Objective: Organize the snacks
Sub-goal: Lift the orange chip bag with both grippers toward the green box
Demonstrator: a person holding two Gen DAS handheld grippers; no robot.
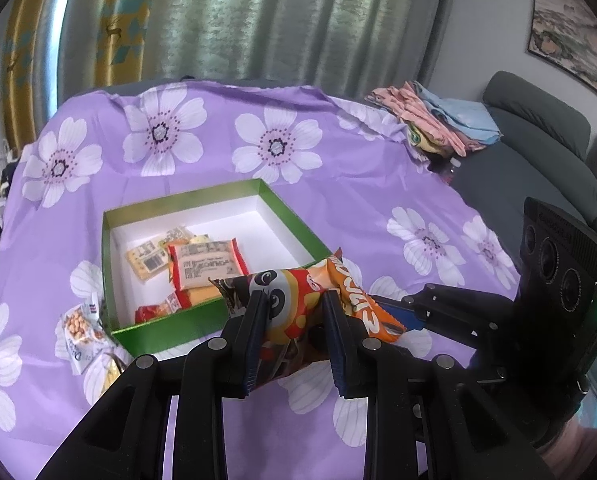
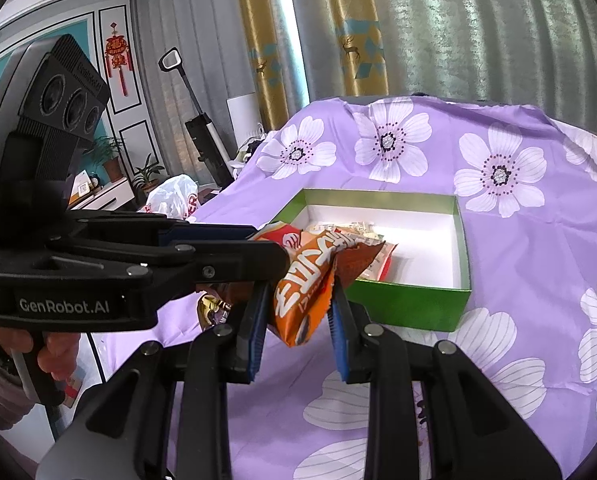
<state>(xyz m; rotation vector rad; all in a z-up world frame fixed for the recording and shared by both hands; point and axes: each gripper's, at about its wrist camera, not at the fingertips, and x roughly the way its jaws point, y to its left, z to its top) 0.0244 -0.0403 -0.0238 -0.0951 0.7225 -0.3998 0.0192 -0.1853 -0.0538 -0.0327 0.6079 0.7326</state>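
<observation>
Ahead of both tongs, the green box (image 1: 166, 330), white inside, held flat crinkly packets (image 1: 202, 264). Left tongs (image 1: 294, 336) were clamped on the glossy panda packet (image 1: 286, 304); right tongs (image 2: 296, 320) gripped the orange packet (image 2: 302, 300), over the purple flowered surface (image 2: 518, 248).

Left tool (image 1: 294, 312) clamped on a panda snack packet (image 1: 286, 300)
An orange packet (image 1: 362, 300) overlaps it beside the green box (image 1: 170, 332) of snacks on the purple flowered cloth (image 1: 338, 184)

In the left wrist view, an open green cardboard box (image 1: 214, 320) sat centre-frame on the purple flowered cloth (image 1: 338, 184), flat snack packets (image 1: 206, 266) inside its left half.
</observation>
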